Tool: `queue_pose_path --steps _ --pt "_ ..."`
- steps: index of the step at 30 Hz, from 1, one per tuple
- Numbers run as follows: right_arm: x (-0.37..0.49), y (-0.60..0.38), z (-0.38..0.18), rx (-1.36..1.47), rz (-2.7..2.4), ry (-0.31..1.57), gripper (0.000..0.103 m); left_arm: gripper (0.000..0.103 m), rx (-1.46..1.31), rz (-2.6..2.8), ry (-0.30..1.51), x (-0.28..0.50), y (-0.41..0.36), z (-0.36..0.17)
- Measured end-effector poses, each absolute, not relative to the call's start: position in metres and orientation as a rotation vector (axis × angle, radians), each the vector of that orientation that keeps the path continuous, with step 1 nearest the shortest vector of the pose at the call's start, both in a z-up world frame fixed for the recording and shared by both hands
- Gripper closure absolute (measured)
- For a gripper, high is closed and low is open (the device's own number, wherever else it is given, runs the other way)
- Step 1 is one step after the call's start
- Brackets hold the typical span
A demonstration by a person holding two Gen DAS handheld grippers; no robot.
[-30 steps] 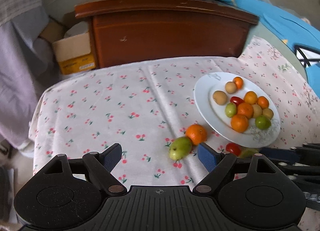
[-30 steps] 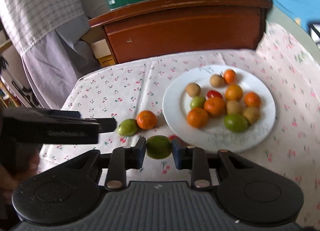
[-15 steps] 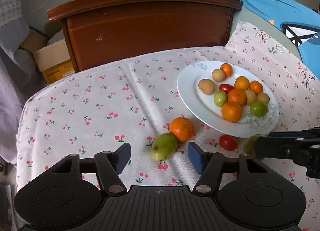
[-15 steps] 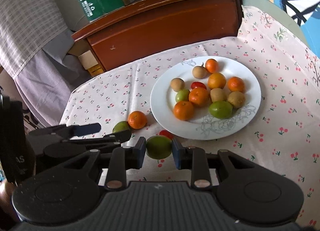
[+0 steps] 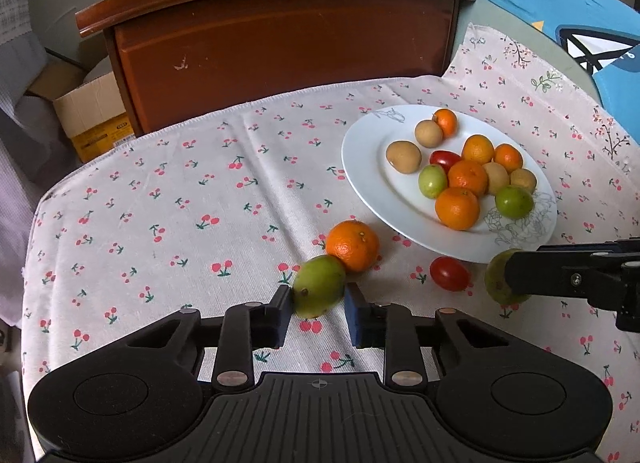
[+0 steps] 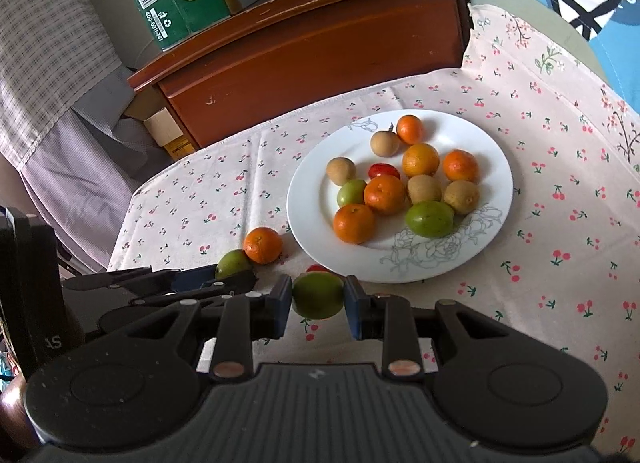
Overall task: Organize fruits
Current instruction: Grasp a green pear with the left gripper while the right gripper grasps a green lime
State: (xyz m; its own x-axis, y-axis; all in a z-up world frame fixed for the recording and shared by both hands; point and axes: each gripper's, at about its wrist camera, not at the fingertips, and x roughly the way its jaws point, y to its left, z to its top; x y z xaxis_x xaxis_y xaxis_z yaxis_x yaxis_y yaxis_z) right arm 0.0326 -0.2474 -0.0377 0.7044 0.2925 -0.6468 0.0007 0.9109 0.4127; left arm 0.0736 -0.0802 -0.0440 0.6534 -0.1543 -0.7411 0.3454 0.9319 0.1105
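Green fruit (image 5: pixel 319 291) sits pinched between just-closed left gripper (image 5: pixel 318 315) jaws; right gripper (image 6: pixel 318 305) grips another green fruit (image 6: pixel 318 294)

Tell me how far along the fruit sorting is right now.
Mostly done: about a dozen fruits already sit on the white plate. In hand: the right gripper holds a green fruit, and the left gripper has just closed on the other green fruit. Left on the cloth: an orange and a red tomato.
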Motion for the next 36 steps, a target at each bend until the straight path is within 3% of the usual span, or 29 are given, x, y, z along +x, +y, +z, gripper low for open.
queue_pose_path --steps 21,32,36 --pt "0.027 -0.260 -0.035 0.439 0.141 0.767 0.075 0.081 0.140 -0.299 0.835 0.059 -0.062 -0.035" --pt "0.029 -0.261 -0.037 0.458 0.141 0.774 0.075 0.072 0.129 -0.287 0.834 0.065 -0.059 -0.043" --pt "0.031 -0.261 -0.039 0.458 0.141 0.779 0.075 0.077 0.144 -0.283 0.819 0.066 -0.064 -0.044"
